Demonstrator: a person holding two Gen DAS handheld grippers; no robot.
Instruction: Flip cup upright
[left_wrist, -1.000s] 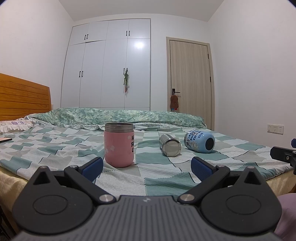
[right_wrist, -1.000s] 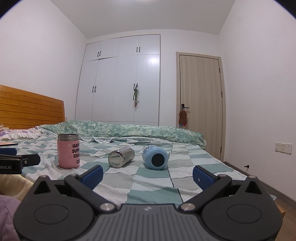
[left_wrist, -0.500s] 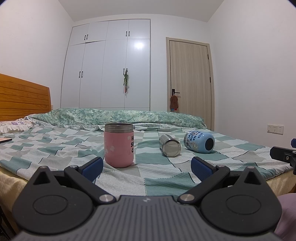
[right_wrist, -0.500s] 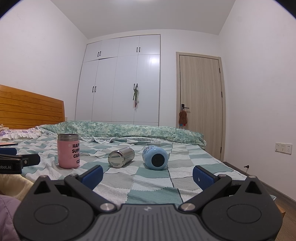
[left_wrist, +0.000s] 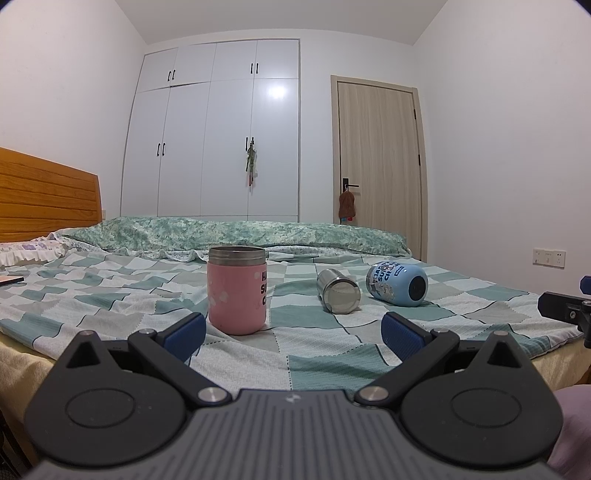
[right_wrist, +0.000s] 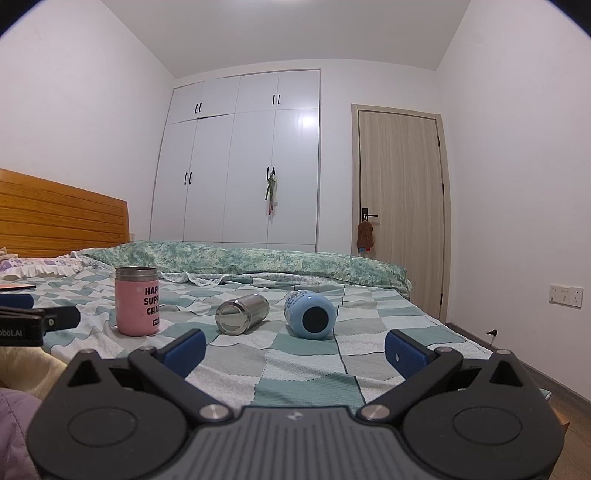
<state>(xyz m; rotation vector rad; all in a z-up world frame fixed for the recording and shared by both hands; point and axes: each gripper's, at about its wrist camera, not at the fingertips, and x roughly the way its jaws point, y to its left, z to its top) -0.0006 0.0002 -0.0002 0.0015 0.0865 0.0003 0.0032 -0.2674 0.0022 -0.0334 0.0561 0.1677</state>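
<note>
Three cups sit on the checked bedspread (left_wrist: 110, 291). A pink cup (left_wrist: 236, 291) stands upright; it shows in the right wrist view (right_wrist: 137, 301) too. A steel cup (left_wrist: 338, 291) lies on its side, base toward me, also in the right wrist view (right_wrist: 242, 314). A blue cup (left_wrist: 399, 283) lies on its side to its right, also in the right wrist view (right_wrist: 309, 314). My left gripper (left_wrist: 293, 330) is open and empty, short of the pink cup. My right gripper (right_wrist: 293, 347) is open and empty, short of the blue cup.
A rolled green quilt (left_wrist: 236, 232) lies along the far side of the bed. A wooden headboard (left_wrist: 44, 199) is at the left, a wardrobe (left_wrist: 221, 129) and a door (left_wrist: 380, 162) behind. The bed's near edge is just below the grippers.
</note>
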